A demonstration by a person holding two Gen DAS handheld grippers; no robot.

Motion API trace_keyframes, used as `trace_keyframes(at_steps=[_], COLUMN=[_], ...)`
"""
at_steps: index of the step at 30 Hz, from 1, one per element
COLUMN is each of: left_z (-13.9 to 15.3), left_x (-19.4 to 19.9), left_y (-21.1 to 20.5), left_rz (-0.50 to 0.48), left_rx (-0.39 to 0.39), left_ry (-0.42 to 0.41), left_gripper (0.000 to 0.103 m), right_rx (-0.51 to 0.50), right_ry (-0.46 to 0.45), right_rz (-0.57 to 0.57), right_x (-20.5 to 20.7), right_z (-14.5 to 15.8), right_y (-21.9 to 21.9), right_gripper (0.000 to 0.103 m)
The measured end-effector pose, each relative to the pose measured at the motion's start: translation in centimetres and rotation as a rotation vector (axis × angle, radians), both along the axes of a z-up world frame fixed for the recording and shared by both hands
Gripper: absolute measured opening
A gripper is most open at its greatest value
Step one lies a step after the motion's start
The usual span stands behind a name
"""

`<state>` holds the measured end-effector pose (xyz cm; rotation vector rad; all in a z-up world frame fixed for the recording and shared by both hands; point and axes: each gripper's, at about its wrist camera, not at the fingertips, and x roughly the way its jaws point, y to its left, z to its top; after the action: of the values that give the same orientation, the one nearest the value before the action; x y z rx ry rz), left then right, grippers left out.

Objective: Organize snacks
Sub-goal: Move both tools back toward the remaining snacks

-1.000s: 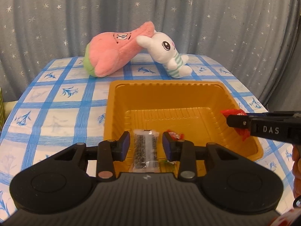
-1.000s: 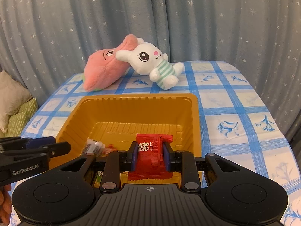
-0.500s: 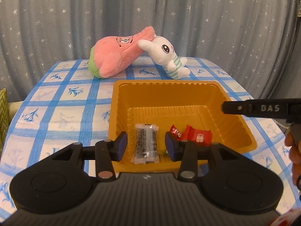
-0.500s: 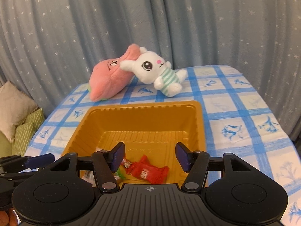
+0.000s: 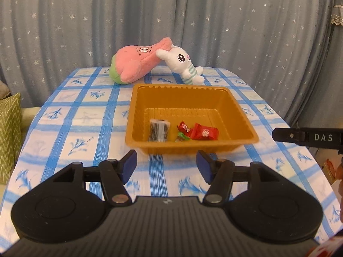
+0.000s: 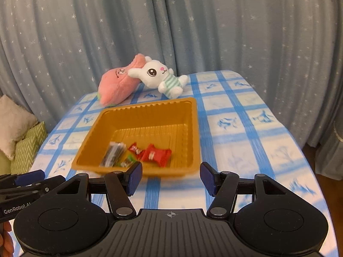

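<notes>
Both tools hang wide apart and empty above the near edge of the worktop [image 5: 103, 115], covered in a blue-and-white checked cloth: the left tool [image 5: 166, 167] with its blue-padded fingers spread and nothing between them, the right tool [image 6: 171, 178] likewise spread and bare. Just beyond them sits the orange plastic tray [image 6: 194, 128], its front rim near the fingertips, and inside it, gathered toward the near wall, lie the snacks: a clear packet of dark sticks [image 5: 159, 129] on the left, a small red-wrapped candy [image 5: 183, 126] and a small green-and-red candy [image 5: 182, 136] in the middle, and a larger red snack packet [image 5: 203, 131] on the right, touching or nearly touching the small ones. No loose snack shows on the cloth in either view, so the collecting appears finished or close to it, with both tools clear of the tray. Any next move would call for finding a remaining snack outside these views, or simply backing off. Behind the tray, at the far edge, a pink plush [image 6: 116, 85] leans against a white bunny plush [image 6: 159, 77], before a star-dotted grey-blue curtain [image 5: 235, 21].
</notes>
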<state>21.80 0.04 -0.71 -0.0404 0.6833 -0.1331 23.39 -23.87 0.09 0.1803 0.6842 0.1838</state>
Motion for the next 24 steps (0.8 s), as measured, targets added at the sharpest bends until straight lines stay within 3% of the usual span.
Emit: trace_keyframes(at_steps=[13,18,24], left_z=[1.3,1.0,0.6], left_x=[-8.9,-11.4,-12.9], left_y=[0.8,1.5,2.9], left_rz=[0.026,0.039,0.065], left_rx=[-0.015,0.005,0.015], left_ry=[0.004,0.008,0.022], left_gripper=[0.078,0.079,0.083], right_rx=[-0.004,-0.007,-0.009], right_ry=[0.001,-0.002,0.028], right_rz=[-0.03,-0.033,-0.024], right_x=[-9.2,-11.8,-13.8], right_z=[1.5,1.2,0.1], right_y=[0.7,1.2,1.9], right_gripper=[0.06,0.074,0.075])
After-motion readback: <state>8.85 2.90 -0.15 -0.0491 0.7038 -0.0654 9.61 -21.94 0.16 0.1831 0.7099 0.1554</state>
